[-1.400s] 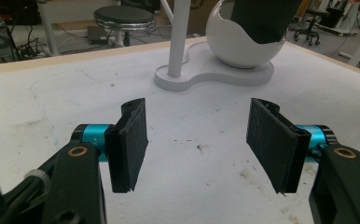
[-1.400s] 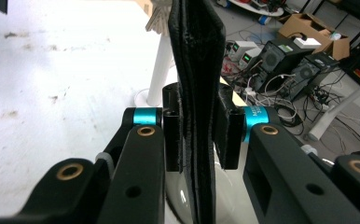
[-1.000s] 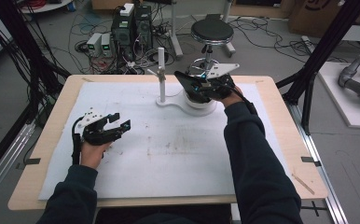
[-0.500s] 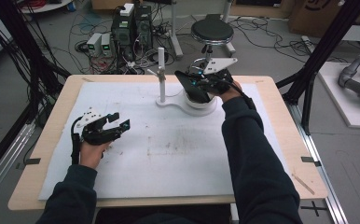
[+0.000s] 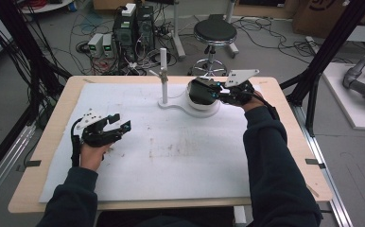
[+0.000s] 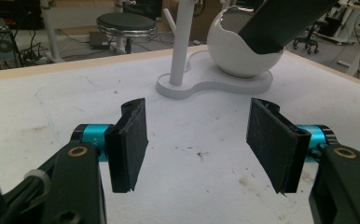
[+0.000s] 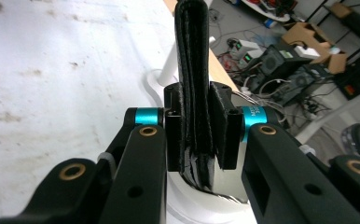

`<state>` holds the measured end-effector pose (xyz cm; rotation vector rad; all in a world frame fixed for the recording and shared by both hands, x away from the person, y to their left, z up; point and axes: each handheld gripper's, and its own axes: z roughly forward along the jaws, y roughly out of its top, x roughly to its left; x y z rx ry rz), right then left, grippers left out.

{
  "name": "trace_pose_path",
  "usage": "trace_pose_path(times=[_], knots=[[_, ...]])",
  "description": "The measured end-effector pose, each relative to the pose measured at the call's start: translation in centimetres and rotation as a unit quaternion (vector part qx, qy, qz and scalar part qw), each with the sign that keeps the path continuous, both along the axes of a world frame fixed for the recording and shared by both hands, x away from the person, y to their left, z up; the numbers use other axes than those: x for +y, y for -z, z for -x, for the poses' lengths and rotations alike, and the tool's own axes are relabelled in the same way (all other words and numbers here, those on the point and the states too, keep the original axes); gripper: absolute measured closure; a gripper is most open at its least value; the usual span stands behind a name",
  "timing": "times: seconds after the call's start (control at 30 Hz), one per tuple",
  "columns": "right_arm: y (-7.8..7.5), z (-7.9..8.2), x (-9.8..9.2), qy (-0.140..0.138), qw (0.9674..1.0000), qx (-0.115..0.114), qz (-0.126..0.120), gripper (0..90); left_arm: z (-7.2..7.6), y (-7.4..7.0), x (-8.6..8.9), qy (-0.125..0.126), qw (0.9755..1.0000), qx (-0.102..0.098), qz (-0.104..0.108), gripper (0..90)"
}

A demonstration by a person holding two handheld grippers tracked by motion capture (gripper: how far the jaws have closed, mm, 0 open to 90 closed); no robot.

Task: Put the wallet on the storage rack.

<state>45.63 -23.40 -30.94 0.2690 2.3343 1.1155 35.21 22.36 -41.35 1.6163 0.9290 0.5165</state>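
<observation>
My right gripper (image 5: pixel 209 92) is shut on a flat black leather wallet (image 5: pixel 197 90), held just above a white bowl (image 5: pixel 204 106) at the back of the table. In the right gripper view the wallet (image 7: pixel 194 70) stands on edge between the pads (image 7: pixel 176 135), its lower edge over the bowl's rim (image 7: pixel 194 210). My left gripper (image 5: pixel 120 122) rests low over the white mat at the left, open, with nothing in it. From the left gripper view, the wide-apart pads (image 6: pixel 134 140) frame the bowl (image 6: pixel 236 53) and the wallet (image 6: pixel 280 21) slanting into it.
The bowl sits on a white base (image 5: pixel 180 105) with an upright white post (image 5: pixel 163 75) to its left. A white mat (image 5: pixel 171 156) covers the wooden table (image 5: pixel 53 137). Behind the table stand a stool (image 5: pixel 214 33), computers and cables.
My right hand has turned and shifted slightly right above the bowl, still holding the wallet. The left gripper has stayed put.
</observation>
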Motion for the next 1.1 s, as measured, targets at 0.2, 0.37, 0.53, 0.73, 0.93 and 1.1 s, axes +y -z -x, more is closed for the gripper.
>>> trace_pose_path(times=[0.2, 0.37, 0.53, 0.73, 0.93, 1.1], knots=[[0.3, 0.3, -0.3, 0.026, 0.9981, -0.052, 0.019, 78.3, 0.0, 0.0, 0.0, 0.0, 1.0, 0.0, 0.001, 38.2], [0.1, 0.0, -0.4, 0.054, 0.9955, -0.076, 0.017, 78.4, 0.0, 0.0, 0.0, -0.001, 1.0, 0.003, 0.0, 38.2], [0.2, -0.1, 0.0, 0.054, 0.9939, -0.093, 0.023, 78.4, 0.0, 0.0, 0.0, -0.001, 1.0, 0.003, 0.001, 38.2], [1.3, 0.3, 0.2, -0.006, 0.9995, -0.03, 0.003, 77.4, 0.0, 0.0, 0.0, 0.0, 1.0, 0.003, 0.001, 38.2], [1.7, 0.3, 0.3, -0.013, 0.9998, 0.011, -0.014, 72.4, 0.0, 0.0, 0.0, -0.001, 1.0, 0.002, 0.003, 38.2], [2.0, 0.7, 0.5, -0.007, 0.9988, 0.043, -0.021, 69.9, 0.0, 0.0, 0.0, -0.001, 1.0, 0.002, 0.002, 38.2]])
